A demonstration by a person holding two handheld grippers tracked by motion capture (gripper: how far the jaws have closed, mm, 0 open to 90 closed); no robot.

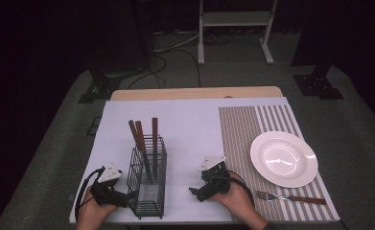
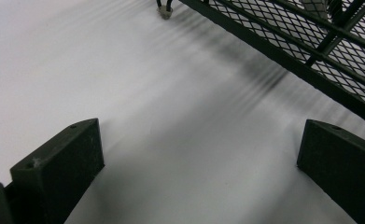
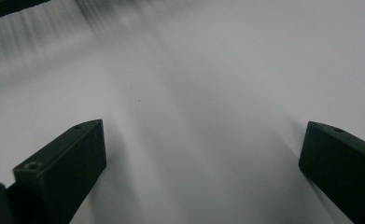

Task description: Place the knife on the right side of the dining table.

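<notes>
left gripper (image 1: 127, 197): jaws spread, empty, just left of black wire-mesh cutlery caddy (image 1: 147, 184) | three wooden-handled utensils (image 1: 146, 139) upright inside | right gripper (image 1: 197, 192): jaws spread, empty, farther right

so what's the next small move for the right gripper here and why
Probably swing the right gripper toward the black wire mesh caddy to lift out one of the three wooden-handled utensils. Its jaws stand open and empty, and the striped placemat has only a fork beside the white round plate.
</notes>
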